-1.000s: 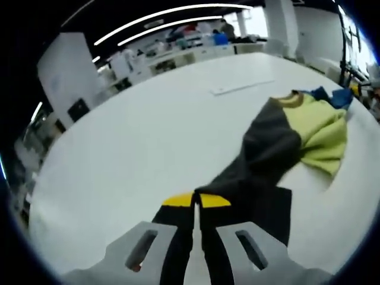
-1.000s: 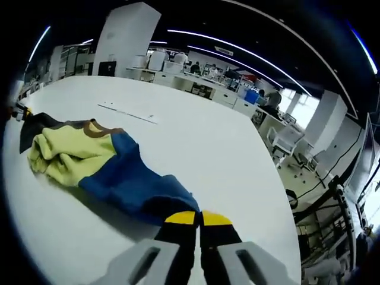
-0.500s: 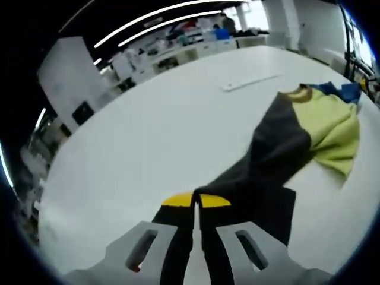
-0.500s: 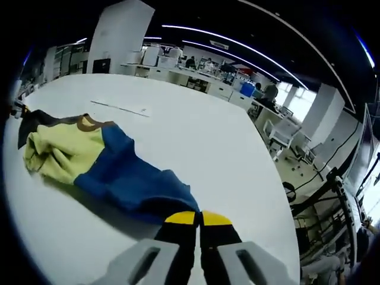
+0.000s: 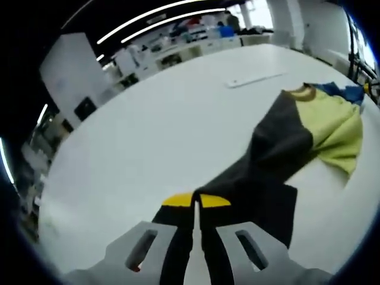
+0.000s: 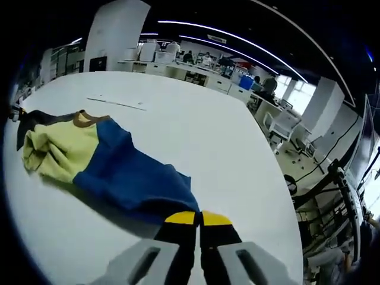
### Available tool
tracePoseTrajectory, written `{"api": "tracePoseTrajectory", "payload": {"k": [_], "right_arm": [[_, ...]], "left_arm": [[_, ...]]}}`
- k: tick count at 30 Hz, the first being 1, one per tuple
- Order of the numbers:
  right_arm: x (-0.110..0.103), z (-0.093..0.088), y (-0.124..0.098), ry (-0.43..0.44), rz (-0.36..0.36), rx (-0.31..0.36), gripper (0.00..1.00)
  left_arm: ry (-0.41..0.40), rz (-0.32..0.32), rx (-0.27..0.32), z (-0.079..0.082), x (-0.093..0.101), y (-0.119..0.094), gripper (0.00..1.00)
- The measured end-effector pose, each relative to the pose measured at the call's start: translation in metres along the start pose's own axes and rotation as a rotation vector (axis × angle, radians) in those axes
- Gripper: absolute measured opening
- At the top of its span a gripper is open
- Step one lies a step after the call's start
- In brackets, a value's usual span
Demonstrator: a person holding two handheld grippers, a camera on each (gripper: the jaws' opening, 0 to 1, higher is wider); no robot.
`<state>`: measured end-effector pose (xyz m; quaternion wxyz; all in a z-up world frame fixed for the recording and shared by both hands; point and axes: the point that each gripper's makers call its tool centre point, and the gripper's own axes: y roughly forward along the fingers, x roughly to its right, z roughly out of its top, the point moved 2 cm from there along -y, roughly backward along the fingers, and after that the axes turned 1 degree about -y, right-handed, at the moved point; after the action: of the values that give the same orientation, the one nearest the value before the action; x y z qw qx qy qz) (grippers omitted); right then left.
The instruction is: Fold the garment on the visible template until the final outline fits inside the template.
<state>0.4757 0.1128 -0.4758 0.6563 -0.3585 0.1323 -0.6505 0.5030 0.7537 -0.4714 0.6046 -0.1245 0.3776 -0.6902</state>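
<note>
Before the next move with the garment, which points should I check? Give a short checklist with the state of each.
1. Left gripper shut on the dark sleeve: ok, jaws closed on the cloth.
2. Right gripper shut on the blue sleeve: ok, jaws closed at its end.
3. Garment spread flat: not ok, the yellow body is bunched.
4. Garment on the white table: ok.
5. Template under the garment: cannot tell, no outline is clear.
6. Thin white strip apart from the garment: ok.
</note>
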Motion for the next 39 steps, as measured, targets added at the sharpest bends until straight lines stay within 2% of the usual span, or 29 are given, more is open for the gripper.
{"api": "tracePoseTrajectory", "payload": {"k": [4,7,13,16,18,23,26,30,34,39], "right_arm": [[-0.004,0.001,-0.001,-0.018,0.022,0.012,0.02],[-0.009,0.003,-0.004,0.011,0.046,0.033,0.16],[-0.02,0.01,-0.013,0.082,0.103,0.069,0.36],[-0.026,0.016,-0.021,0.103,0.124,0.097,0.51],[-0.031,0.02,-0.025,0.107,0.142,0.11,0.56],[-0.053,0.032,-0.039,0.137,0.232,0.159,0.66],[-0.071,0.035,-0.045,0.133,0.307,0.16,0.74],[-0.096,0.041,-0.056,0.123,0.394,0.178,0.83],[-0.123,0.044,-0.063,0.062,0.469,0.186,0.86],[-0.152,0.048,-0.069,0.016,0.539,0.198,0.86]], "left_arm": [[0.024,-0.004,0.009,0.002,0.004,-0.003,0.01],[0.021,-0.019,0.035,0.005,0.008,-0.009,0.11],[0.01,-0.078,0.081,0.01,0.022,-0.019,0.29],[-0.003,-0.126,0.107,0.012,0.035,-0.025,0.37],[-0.005,-0.151,0.124,0.014,0.042,-0.029,0.42],[-0.012,-0.204,0.151,0.015,0.061,-0.037,0.62],[-0.021,-0.234,0.157,0.016,0.07,-0.041,0.68],[-0.035,-0.274,0.194,0.019,0.085,-0.05,0.77],[-0.036,-0.31,0.215,0.02,0.097,-0.055,0.81],[-0.038,-0.365,0.241,0.019,0.122,-0.064,0.79]]}}
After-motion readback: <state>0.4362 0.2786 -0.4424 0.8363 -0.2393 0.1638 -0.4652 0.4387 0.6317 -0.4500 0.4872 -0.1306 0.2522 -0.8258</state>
